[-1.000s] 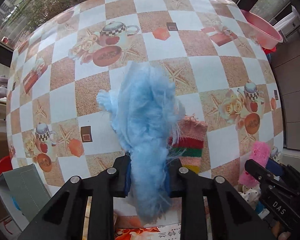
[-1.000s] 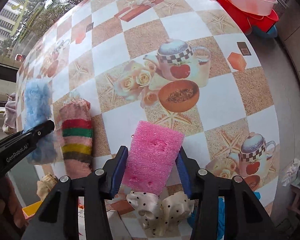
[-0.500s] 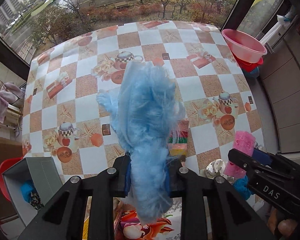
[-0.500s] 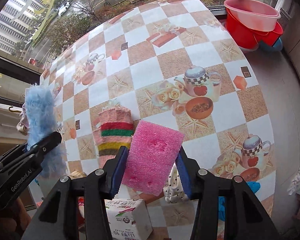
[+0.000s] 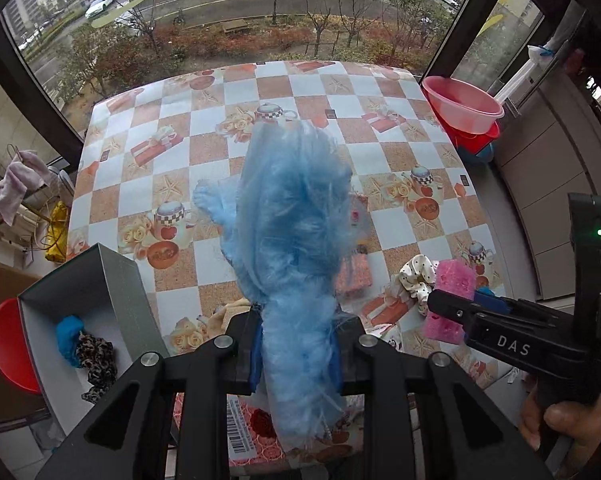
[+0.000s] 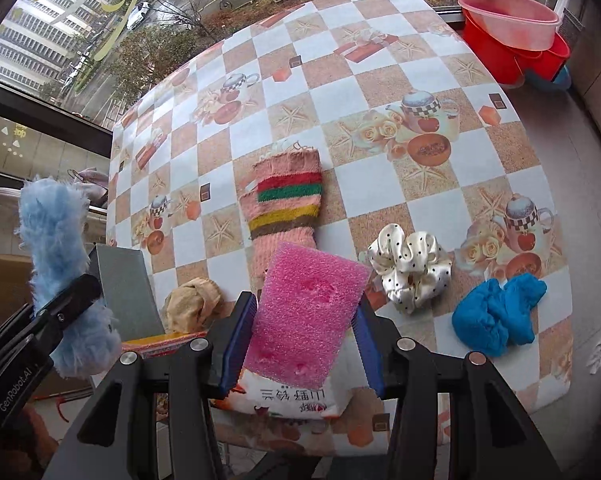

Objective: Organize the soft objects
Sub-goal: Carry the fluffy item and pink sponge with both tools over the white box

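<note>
My left gripper (image 5: 296,350) is shut on a fluffy light-blue plush (image 5: 292,236), held high above the table; it also shows in the right wrist view (image 6: 56,248). My right gripper (image 6: 302,340) is shut on a pink sponge (image 6: 308,312), also seen from the left wrist (image 5: 452,296). A striped pink sock (image 6: 288,204), a white polka-dot scrunchie (image 6: 410,266), a blue cloth (image 6: 498,314) and a beige cloth (image 6: 192,302) lie on the checkered table (image 6: 380,92). A grey open box (image 5: 96,308) at the table's left edge holds a blue cloth (image 5: 68,336) and a leopard scrunchie (image 5: 94,362).
A printed packet (image 6: 288,396) lies at the near table edge under the right gripper. Pink and red basins (image 6: 512,36) stand on the floor at the far right. A red stool (image 5: 8,344) is left of the box. Windows lie beyond the table's far edge.
Both grippers have risen and pulled back from the table with their loads, so the whole table, the grey box and the window have come into view.
</note>
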`<action>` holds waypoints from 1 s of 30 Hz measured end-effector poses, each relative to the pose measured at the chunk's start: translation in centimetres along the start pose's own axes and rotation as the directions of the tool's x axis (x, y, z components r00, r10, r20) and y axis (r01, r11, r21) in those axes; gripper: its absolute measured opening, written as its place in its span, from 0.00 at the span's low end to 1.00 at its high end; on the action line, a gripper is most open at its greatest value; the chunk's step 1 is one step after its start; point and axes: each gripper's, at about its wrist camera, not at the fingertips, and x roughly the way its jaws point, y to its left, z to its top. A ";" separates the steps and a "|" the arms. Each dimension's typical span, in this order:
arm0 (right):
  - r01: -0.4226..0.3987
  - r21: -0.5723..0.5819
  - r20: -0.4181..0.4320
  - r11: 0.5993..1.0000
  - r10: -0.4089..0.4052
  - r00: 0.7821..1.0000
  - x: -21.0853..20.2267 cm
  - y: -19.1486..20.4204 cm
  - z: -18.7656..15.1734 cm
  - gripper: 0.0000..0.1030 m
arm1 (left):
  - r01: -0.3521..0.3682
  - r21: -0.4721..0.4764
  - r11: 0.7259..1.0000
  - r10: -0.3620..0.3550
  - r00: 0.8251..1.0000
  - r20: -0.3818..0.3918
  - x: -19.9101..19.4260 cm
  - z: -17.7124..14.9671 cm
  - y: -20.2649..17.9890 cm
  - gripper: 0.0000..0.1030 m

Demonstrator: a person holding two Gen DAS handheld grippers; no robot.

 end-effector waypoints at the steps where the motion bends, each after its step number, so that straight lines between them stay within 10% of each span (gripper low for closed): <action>1: -0.001 0.004 -0.001 1.000 0.001 1.000 -0.3 0.2 -0.6 0.48 | 0.008 0.008 1.000 -0.008 1.000 0.001 -0.5 -0.6 0.0 0.27; 15: -0.013 0.084 -0.006 0.996 0.013 1.000 -2.2 2.8 -8.8 0.48 | 0.082 0.138 0.987 -0.077 0.996 -0.042 -4.5 -8.4 0.8 0.27; 30: 0.020 0.027 0.009 0.999 -0.020 1.000 -3.3 8.0 -11.8 0.48 | 0.096 0.075 0.993 -0.097 0.995 0.006 -6.5 -11.4 6.0 0.27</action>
